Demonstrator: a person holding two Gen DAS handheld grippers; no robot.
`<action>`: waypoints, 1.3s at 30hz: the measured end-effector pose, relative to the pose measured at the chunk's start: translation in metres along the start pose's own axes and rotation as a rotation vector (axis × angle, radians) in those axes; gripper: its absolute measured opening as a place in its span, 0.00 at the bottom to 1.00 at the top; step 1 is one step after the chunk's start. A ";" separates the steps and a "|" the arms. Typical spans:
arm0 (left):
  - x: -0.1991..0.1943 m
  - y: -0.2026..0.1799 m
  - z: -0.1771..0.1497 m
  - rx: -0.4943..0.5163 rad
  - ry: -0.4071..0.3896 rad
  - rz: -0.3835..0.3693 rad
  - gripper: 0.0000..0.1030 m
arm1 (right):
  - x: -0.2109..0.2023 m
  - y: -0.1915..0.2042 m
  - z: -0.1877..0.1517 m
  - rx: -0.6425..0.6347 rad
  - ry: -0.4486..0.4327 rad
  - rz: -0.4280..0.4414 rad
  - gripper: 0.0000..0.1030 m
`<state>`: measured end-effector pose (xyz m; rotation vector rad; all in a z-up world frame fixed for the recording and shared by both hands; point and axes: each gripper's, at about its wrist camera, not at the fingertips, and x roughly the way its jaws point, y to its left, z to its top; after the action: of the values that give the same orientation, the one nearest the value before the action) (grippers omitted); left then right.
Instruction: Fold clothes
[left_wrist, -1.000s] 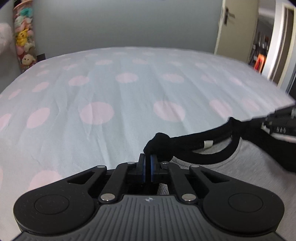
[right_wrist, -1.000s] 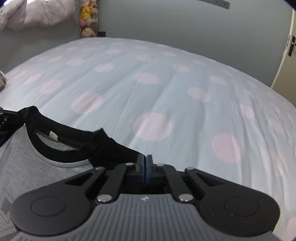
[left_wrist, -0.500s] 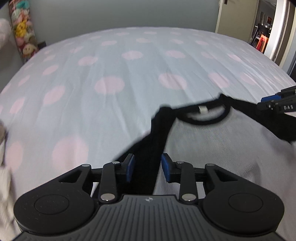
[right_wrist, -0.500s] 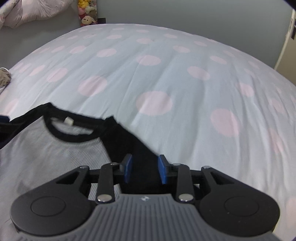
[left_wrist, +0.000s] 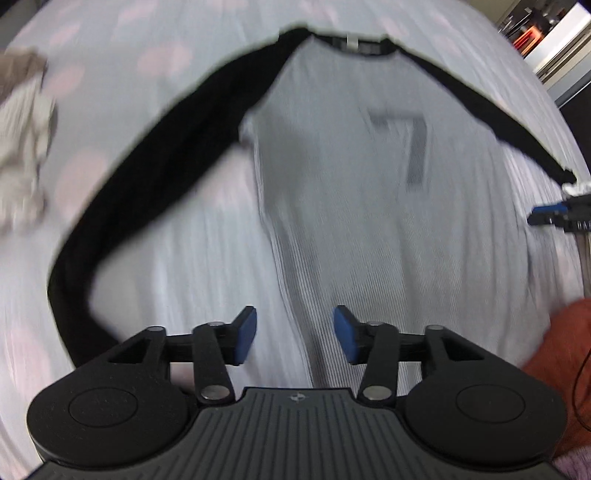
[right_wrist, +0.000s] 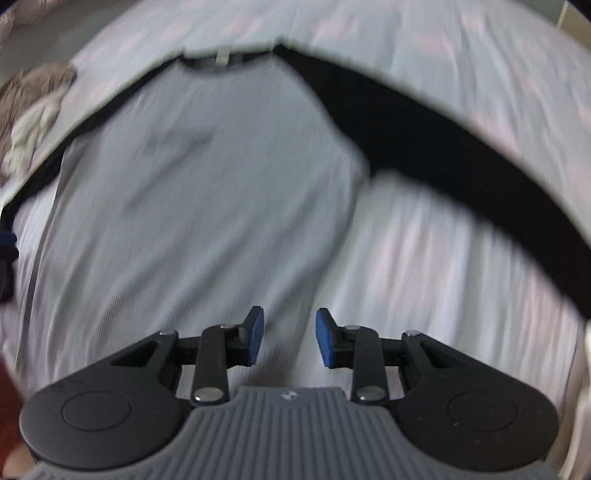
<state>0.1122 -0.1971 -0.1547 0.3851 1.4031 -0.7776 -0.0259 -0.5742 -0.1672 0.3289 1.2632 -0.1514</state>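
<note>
Hovering low over the near part of the bed, the left gripper (left_wrist: 293, 339) has its blue pads spread wide and nothing lies between them; under the gap I see only the grey cloth of the shirt (left_wrist: 340, 177), and because of the blur I cannot tell if the pads touch it. The right gripper (right_wrist: 289, 339) is the same, its fingers moderately apart and empty, standing above the lower right side of the shirt body, close to the edge where grey cloth meets the bedsheet (right_wrist: 461, 258). I judge that both tools are held open and low like this because the shirt is already spread flat, front up, and the person prepares the next grasp, perhaps at the hem or the sides, to begin a fold. Further away, the two black sleeves open outward from the body: the left sleeve (left_wrist: 147, 177) curves down toward the near left edge of the bed, and the right sleeve (right_wrist: 461, 147) runs toward the right edge. This spreading makes the sleeves easy to fold inward. At the far end of the shirt lies the black collar (left_wrist: 351, 40) with a small white label. Beyond the left sleeve, near the left edge of the bed, a crumpled beige garment (left_wrist: 22, 147) waits apart.
</note>
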 end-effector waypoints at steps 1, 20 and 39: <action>0.002 -0.001 -0.008 -0.014 0.041 -0.006 0.44 | 0.001 0.001 -0.011 0.014 0.038 0.014 0.37; 0.043 -0.046 -0.059 0.144 0.331 0.036 0.47 | 0.018 0.031 -0.090 -0.023 0.304 0.137 0.25; -0.021 -0.019 -0.049 0.117 0.245 -0.058 0.03 | -0.081 0.019 -0.064 0.048 0.103 0.182 0.05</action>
<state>0.0635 -0.1725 -0.1388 0.5465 1.6072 -0.8852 -0.1030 -0.5410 -0.1039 0.4960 1.3262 -0.0095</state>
